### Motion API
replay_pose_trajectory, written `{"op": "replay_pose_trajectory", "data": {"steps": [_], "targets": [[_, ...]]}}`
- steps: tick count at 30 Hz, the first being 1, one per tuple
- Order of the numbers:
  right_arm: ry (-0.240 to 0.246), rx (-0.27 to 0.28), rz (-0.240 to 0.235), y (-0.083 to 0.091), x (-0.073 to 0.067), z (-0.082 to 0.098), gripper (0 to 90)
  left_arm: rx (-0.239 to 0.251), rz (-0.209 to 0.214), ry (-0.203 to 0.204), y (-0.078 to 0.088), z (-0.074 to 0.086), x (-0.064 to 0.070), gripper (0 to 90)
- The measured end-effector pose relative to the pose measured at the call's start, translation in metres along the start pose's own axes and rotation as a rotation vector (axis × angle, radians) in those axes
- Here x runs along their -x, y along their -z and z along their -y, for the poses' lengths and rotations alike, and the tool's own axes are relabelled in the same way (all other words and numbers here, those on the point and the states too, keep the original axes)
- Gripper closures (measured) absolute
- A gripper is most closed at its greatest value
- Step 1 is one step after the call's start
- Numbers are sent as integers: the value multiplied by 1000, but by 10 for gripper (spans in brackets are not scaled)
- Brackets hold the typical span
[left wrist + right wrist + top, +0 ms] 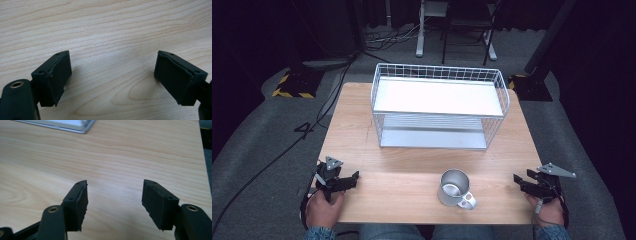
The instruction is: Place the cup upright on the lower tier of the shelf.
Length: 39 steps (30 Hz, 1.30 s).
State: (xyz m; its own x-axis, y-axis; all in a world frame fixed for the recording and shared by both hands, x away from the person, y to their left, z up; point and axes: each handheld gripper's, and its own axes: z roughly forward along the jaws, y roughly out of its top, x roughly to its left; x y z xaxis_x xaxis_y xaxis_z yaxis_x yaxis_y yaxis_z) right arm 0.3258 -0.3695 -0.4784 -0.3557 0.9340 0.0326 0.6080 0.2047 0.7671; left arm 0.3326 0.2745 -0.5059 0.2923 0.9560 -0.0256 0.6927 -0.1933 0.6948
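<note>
A shiny silver metal mug [454,188] stands upright on the wooden table [402,165]. It sits near the front edge, a bit right of the middle. Its round mouth is open at the top, and you can look down inside. Its handle [468,201] sticks out toward the front and right. The mug stands well apart from the white wire rack [439,105] behind it.

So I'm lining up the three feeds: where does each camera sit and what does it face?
High view: above the person's side, looking forward and down at the table, mug, wire rack; both hands and claws show.
Left gripper view: on the left claw, facing bare wood, jaws apart.
Right gripper view: on the right claw, facing wood and the rack's corner.
Shared: the tabletop.
</note>
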Motion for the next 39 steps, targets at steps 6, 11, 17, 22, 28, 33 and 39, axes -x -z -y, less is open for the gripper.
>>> {"op": "replay_pose_trajectory", "data": {"steps": [6,11,17,22,28,33,39], "targets": [[34,38,-42,23,-18,-2,393,-1,0,1,0,0,0,147],[35,72,-104,33,-34,-9,400,0,0,1,0,0,0,147],[57,74,-166,43,-52,-11,399,0,-1,2,-1,-1,0,147],[72,51,-227,49,-71,-9,426,-1,-1,1,-1,-1,0,147],[102,32,-305,49,-97,-8,445,-1,-2,1,-1,-1,0,147],[183,35,-364,51,-124,-10,453,0,-2,1,-1,-1,0,147],[261,22,-420,46,-148,-4,463,0,-2,1,-1,-1,0,147]]}}
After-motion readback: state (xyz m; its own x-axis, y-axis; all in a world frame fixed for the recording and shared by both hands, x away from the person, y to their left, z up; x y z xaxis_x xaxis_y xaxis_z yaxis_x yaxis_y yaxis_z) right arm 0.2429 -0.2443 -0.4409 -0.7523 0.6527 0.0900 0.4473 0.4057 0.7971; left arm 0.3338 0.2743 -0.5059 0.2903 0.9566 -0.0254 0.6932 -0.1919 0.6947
